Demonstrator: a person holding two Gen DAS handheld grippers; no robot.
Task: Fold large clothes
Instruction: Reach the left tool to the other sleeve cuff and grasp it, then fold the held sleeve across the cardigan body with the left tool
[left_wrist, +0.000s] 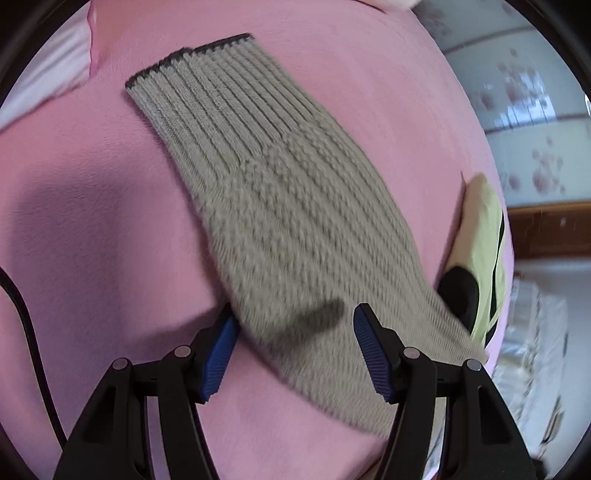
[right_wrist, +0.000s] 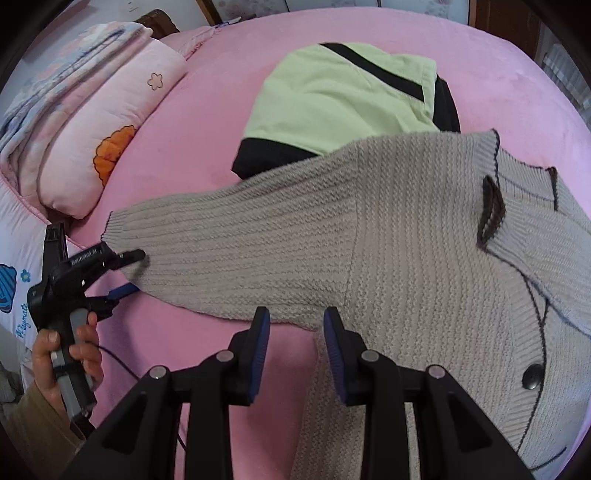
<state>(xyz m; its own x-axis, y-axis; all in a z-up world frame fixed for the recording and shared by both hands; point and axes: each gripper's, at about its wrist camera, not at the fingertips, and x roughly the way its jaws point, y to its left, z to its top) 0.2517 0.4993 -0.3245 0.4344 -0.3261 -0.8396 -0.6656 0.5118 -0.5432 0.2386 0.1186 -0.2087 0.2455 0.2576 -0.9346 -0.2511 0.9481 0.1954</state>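
The grey knit cardigan (right_wrist: 388, 236) lies spread on the pink bed (right_wrist: 192, 140), one sleeve (left_wrist: 258, 177) stretched away from its body, with a green-and-black garment (right_wrist: 343, 92) just beyond its shoulder. This looks like the sleeve fold starting. The left gripper (left_wrist: 295, 343) hangs at the sleeve's cuff end, jaws wide, holding nothing. The right gripper (right_wrist: 297, 332) hovers at the cardigan's underarm, jaws partly open, empty. Next, I'd guess, the left must close on the sleeve and carry it across the cardigan's body.

A beige knit cardigan (right_wrist: 388, 236) lies spread on the pink bed (right_wrist: 184, 129); the left gripper (right_wrist: 127, 271) seems to straddle its sleeve cuff.
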